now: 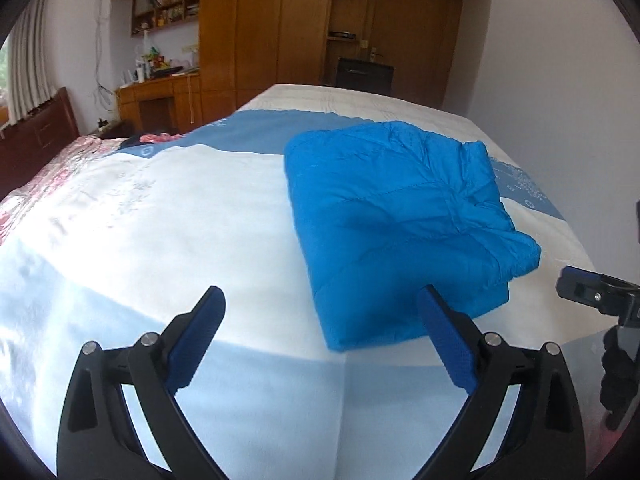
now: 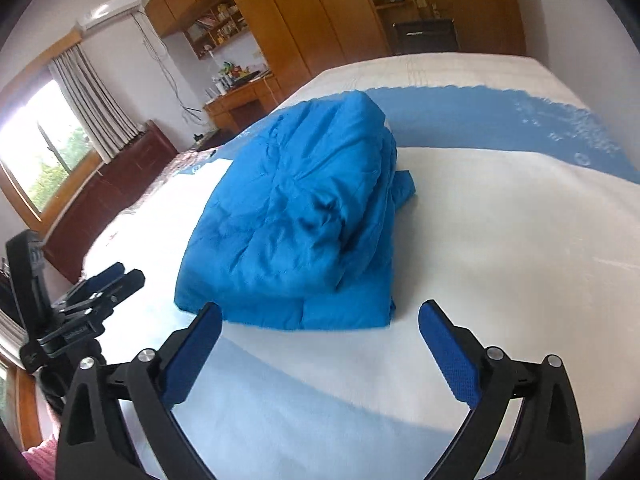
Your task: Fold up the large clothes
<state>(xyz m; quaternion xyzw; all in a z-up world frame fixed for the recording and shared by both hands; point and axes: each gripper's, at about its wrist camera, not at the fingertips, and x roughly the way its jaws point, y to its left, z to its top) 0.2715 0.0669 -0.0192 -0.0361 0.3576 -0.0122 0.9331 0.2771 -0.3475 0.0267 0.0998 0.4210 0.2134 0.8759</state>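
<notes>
One bed (image 1: pixel 168 216), covered by a white and pale-blue sheet with a darker blue band across the far part; pink patterned bedding along the far left edge. No obstruction on the sheet between either gripper and the garment.

One wooden wardrobe wall (image 1: pixel 260 24) beyond the bed, with open shelves holding small items too small to identify. One wooden desk (image 1: pixel 160 96) left of the wardrobe, cluttered on top. One dark wooden headboard (image 2: pixel 120 184) at the left side of the bed. One window with one curtain (image 2: pixel 92 96), and one air conditioner (image 2: pixel 110 10) mounted above it. One dark box-shaped item (image 2: pixel 426 34) against the wardrobe past the foot of the bed; nature not discernible.

One blue padded jacket (image 2: pixel 296 224), folded into a compact bundle, resting on the sheet near the middle of the bed, directly ahead of both grippers. Loose folds bunched at the bundle's right side.

Two grippers. Left gripper (image 1: pixel 322 310): jaws spread wide, nothing between the pads, right fingertip overlapping the near corner of the jacket in the picture; contact not determinable. Right gripper (image 2: pixel 320 322): jaws spread wide, empty, just short of the jacket's near edge. Each gripper also visible at the edge of the other's view.
</notes>
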